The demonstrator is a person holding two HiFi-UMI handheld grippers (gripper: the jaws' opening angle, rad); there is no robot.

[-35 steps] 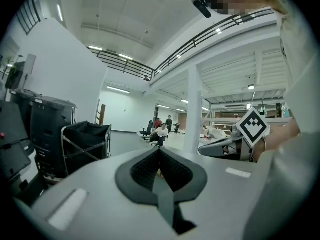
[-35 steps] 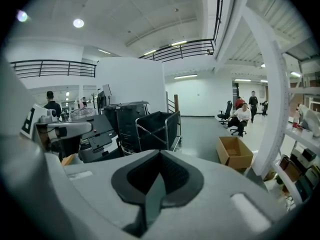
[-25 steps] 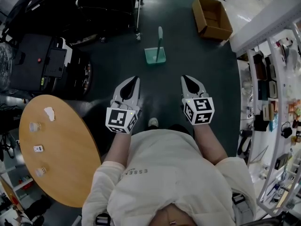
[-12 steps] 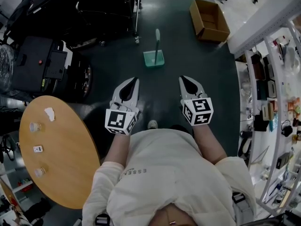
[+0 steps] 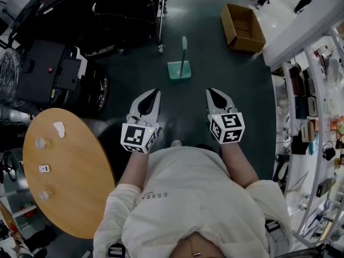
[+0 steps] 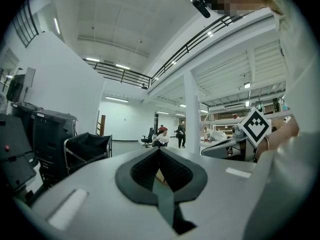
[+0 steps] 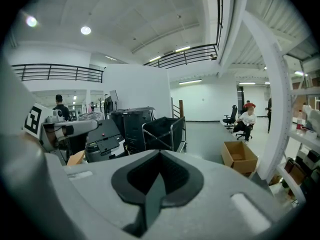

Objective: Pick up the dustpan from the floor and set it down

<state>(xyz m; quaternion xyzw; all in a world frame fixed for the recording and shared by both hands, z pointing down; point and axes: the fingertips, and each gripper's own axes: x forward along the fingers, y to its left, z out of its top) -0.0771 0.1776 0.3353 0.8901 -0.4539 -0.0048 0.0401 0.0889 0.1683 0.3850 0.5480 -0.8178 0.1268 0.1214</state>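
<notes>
Ahead, dustpan (image 5: 179, 70) stands on floor (image 5: 215, 52), well apart from left gripper (image 5: 155, 92), right gripper (image 5: 211, 91); fingers (image 6: 142, 171) pressed together, empty.

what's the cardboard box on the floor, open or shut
Open: the cardboard box shows its bare inside from above in the head view.

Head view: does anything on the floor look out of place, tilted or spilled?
Nothing looks spilled or broken. The green dustpan stands alone in the middle of the dark floor, handle up, away from any wall or shelf. An open cardboard box also sits on the floor beyond it, to the right.
</notes>
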